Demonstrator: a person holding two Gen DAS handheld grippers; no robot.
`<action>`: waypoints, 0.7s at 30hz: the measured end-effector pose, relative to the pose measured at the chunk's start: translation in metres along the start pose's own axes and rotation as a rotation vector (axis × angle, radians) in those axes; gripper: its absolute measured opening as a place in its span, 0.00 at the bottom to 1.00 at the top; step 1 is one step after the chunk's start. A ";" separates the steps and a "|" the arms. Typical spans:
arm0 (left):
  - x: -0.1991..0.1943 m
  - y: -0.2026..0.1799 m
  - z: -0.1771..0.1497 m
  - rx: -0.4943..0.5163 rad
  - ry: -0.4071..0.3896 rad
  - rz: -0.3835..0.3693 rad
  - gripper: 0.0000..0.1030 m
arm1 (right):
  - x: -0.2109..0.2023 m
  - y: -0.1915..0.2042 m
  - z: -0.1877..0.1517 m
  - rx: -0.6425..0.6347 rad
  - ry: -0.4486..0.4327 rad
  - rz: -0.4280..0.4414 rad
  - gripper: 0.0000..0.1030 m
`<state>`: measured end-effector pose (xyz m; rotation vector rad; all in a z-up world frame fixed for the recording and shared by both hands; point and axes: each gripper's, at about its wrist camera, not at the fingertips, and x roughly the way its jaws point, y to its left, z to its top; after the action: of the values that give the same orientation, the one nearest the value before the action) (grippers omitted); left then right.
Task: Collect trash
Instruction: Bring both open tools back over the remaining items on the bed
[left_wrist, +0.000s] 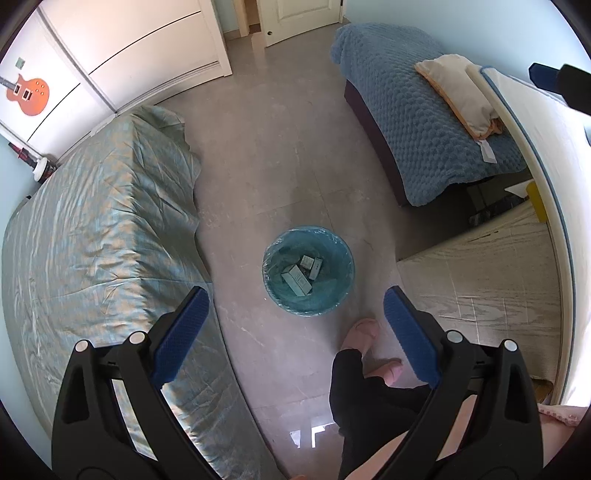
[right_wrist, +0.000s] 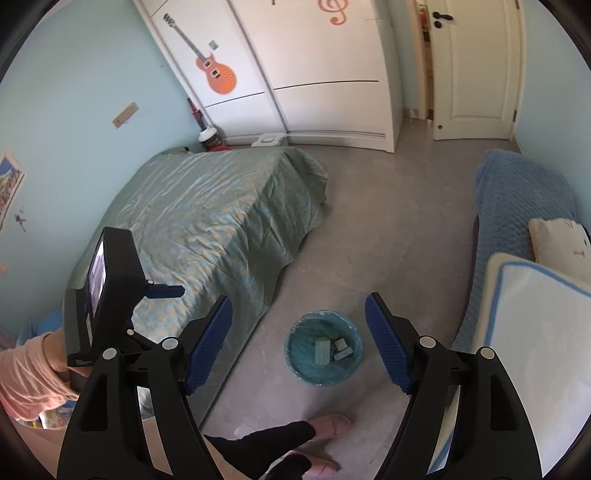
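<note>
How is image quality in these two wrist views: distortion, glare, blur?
Left wrist view: heavy fisheye bending, black corners; window glare on the grey tiled floor; sharp blue-lined round trash bin. Right wrist view: same bending, even daylight, no motion blur; white wardrobe slightly washed out.

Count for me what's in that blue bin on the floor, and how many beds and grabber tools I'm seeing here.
Small boxes in the bin: 3
Bins: 1
Beds: 2, the green-covered bed and the blue-covered bed
Grabbers: 2, left gripper and right gripper, both empty
Total: 8
</note>
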<state>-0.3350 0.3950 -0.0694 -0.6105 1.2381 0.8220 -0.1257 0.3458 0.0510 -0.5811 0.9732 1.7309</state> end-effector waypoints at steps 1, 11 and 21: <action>-0.001 -0.002 -0.001 0.009 -0.001 0.001 0.91 | -0.003 -0.002 -0.001 0.006 -0.006 -0.006 0.75; -0.019 -0.043 0.008 0.123 -0.049 -0.019 0.93 | -0.045 -0.032 -0.039 0.135 -0.058 -0.089 0.79; -0.035 -0.122 0.017 0.353 -0.086 -0.068 0.93 | -0.105 -0.064 -0.109 0.326 -0.110 -0.226 0.83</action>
<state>-0.2299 0.3302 -0.0346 -0.3254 1.2402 0.5488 -0.0357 0.2078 0.0489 -0.3642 1.0420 1.3552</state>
